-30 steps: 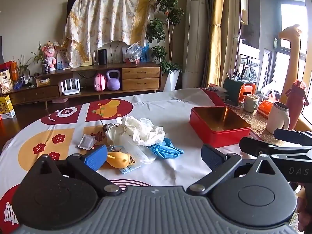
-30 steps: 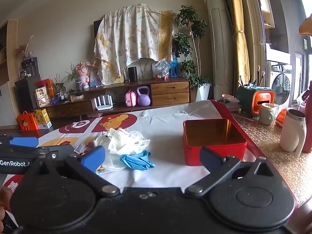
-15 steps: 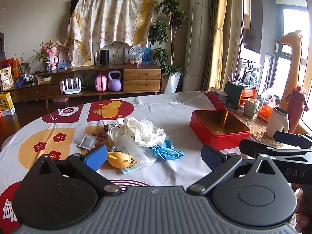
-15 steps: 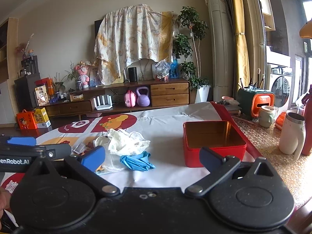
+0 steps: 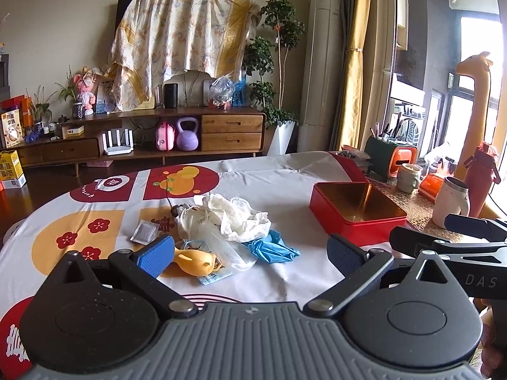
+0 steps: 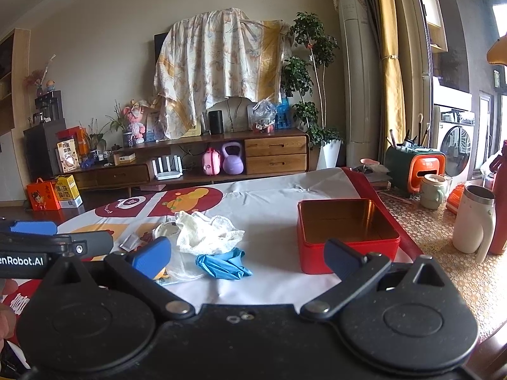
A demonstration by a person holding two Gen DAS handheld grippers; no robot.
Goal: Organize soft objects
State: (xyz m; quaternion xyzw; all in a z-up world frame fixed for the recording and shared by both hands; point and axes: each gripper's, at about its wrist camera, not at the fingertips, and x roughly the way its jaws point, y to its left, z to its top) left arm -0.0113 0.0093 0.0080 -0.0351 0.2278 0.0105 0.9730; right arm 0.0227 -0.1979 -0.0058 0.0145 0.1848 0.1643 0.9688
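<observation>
A heap of soft things lies mid-table: a white crumpled cloth (image 5: 236, 215) (image 6: 202, 232), a blue glove (image 5: 272, 248) (image 6: 223, 262), clear plastic bags (image 5: 221, 247), a yellow soft toy (image 5: 193, 261) and a small sachet (image 5: 144, 231). To its right stands an open red tin box (image 5: 358, 212) (image 6: 345, 237), with nothing inside. My left gripper (image 5: 250, 253) is open, held short of the heap with nothing between its fingers. My right gripper (image 6: 247, 255) is open too, near the table's front edge, between heap and box.
The table wears a white cloth with red and yellow prints (image 5: 279, 183). On its right side stand a white jug (image 5: 450, 204), a red bottle (image 5: 481, 177), a mug (image 5: 407, 177) and an orange-green holder (image 5: 391, 158). A sideboard (image 5: 158, 136) stands beyond the table.
Both views have shifted only slightly; the heap and box sit a touch lower in frame. Both grippers remain open and nothing on the table has moved.
</observation>
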